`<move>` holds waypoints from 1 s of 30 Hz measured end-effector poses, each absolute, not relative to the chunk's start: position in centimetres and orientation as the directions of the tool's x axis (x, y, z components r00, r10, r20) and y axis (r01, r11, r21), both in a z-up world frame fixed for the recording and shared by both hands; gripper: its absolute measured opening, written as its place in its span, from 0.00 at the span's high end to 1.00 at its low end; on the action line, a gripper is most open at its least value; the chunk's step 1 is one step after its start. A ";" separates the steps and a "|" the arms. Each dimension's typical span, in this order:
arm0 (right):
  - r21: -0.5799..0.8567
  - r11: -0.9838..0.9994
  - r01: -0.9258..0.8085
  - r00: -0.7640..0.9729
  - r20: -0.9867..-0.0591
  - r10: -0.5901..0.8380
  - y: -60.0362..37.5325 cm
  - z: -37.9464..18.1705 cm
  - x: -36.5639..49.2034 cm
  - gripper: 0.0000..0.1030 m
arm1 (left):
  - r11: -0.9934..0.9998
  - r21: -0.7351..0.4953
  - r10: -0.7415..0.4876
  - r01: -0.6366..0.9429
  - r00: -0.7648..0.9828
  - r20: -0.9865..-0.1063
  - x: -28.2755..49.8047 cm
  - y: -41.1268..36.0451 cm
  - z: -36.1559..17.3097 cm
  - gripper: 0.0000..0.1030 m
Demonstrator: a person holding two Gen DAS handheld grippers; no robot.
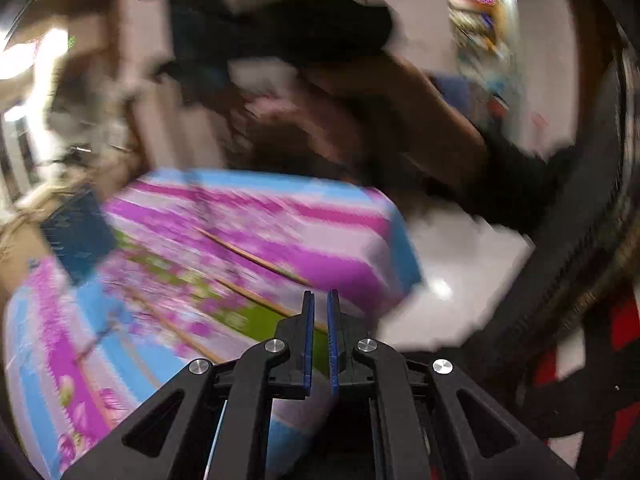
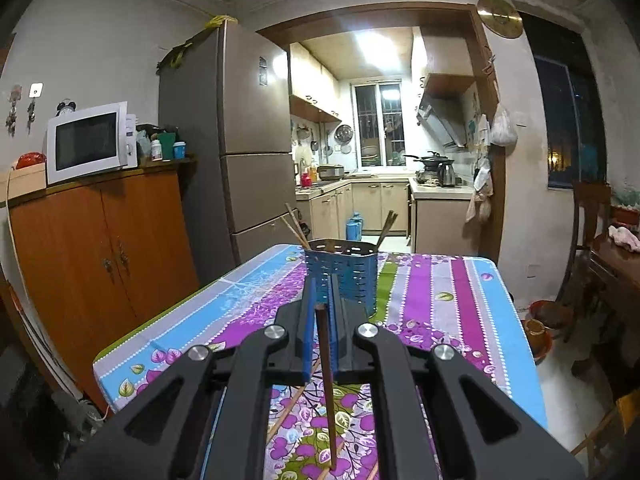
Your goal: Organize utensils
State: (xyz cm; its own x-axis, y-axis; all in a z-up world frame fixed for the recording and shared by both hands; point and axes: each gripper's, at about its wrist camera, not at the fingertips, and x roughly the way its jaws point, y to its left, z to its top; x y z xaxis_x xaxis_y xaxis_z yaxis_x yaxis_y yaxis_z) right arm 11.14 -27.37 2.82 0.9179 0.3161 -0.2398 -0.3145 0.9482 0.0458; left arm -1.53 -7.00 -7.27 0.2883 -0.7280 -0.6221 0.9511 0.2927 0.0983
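The right gripper [image 2: 320, 312] has its blue-lined jaws closed on a thin dark-brown wooden chopstick [image 2: 326, 384], which hangs nearly upright from the pads down toward the table; directly ahead of the jaws stands a blue perforated metal utensil holder [image 2: 348, 276] on the table's floral tablecloth with purple, blue and green stripes [image 2: 440, 308]; several wooden chopsticks [image 2: 296, 228] already lean out of the holder on both of its sides; more loose light-brown chopsticks [image 2: 294, 404] lie flat on the cloth below the gripper; beyond the table a tall grey-brown refrigerator [image 2: 240, 140] stands beside an orange wooden cabinet [image 2: 104, 248] carrying a white microwave oven [image 2: 90, 142], and a lit kitchen shows through the doorway. The left gripper [image 1: 320, 312] holds nothing, its jaws nearly together with a narrow gap between the blue pads; its view is heavily blurred; below and ahead of it lie light-brown chopsticks on the cloth [image 1: 256, 258], spread diagonally over the same striped tablecloth, and the blue holder [image 1: 76, 232] shows as a dark smear at the far left edge of the table.
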 end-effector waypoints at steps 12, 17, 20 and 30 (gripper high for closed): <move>0.027 0.945 -0.325 0.915 -0.243 0.322 -27.1 2.8 11.3 0.95 | 0.323 -0.217 -0.659 0.921 0.054 -0.750 -3.0 -9.2 -12.9 0.85; 0.024 0.942 -0.334 0.916 -0.230 0.330 -27.3 2.7 11.1 0.95 | 0.377 -0.151 -0.681 0.914 0.163 -0.714 -3.7 -6.6 -11.6 0.68; 0.040 0.941 -0.337 0.917 -0.213 0.338 -27.8 3.1 11.1 0.95 | 0.437 -0.133 -0.694 0.890 0.239 -0.679 -3.0 -4.4 -10.4 0.65; 0.047 0.941 -0.335 0.924 -0.181 0.337 -28.2 3.9 10.8 0.95 | 0.717 0.099 -0.479 0.690 0.590 -0.650 2.0 -1.5 -9.2 0.60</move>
